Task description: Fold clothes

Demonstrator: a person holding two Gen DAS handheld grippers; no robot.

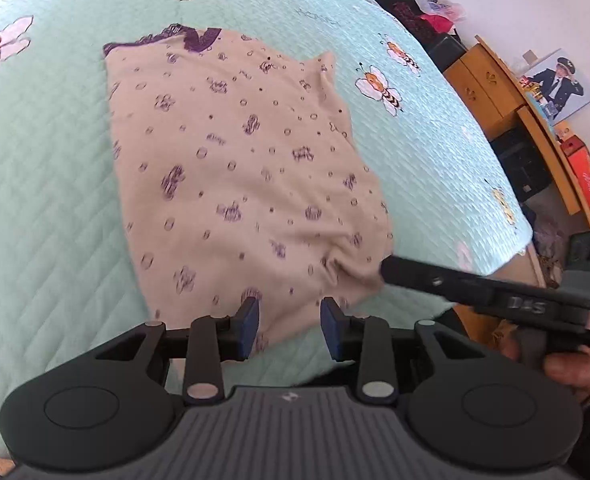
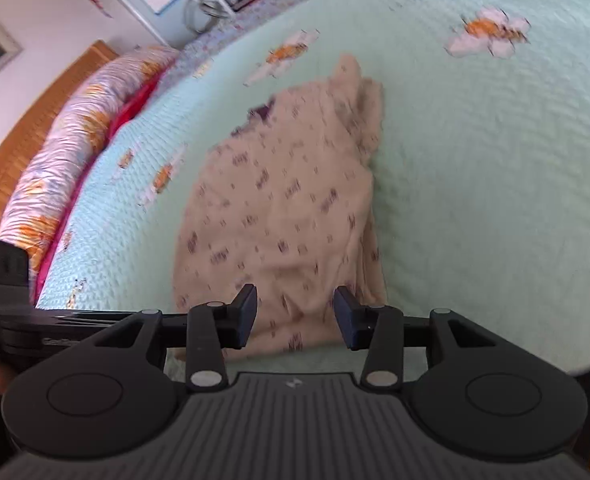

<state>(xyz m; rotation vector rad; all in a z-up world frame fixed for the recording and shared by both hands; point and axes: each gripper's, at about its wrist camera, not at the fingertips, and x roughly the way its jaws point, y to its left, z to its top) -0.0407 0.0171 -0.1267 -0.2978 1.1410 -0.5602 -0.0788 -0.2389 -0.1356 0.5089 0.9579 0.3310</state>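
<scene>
L gripper (image 1: pixel 290 328): nearest the L wrist cam, fingers spread w/ a clear gap, blue pads (image 1: pixel 250 328) not pressing on anything; the near hem of the garment (image 1: pixel 231 168) shows in the gap, not pinched. Garment: beige top w/ purple print and dark purple lace neckline at the far end, lying mostly flat on the bed (image 1: pixel 47 184), near the bed's front edge, approx. centred in both views. Bed cover: mint quilted spread w/ bee motifs. R gripper (image 2: pixel 295 318): fingers likewise spread, nothing pinched; garment's near edge lies between and beyond the pads. In the L cam, the R gripper's finger (image 1: pixel 435 280) enters from the right, tip at the garment's bunched near-right corner; contact cannot be confirmed. A hand (image 1: pixel 575 372) shows under that unit. R cam is motion-blurred; pillow (image 2: pixel 67 160) and wooden headboard (image 2: pixel 27 136) at left. Wooden cabinet (image 1: pixel 487 84) stands beside the bed.
</scene>
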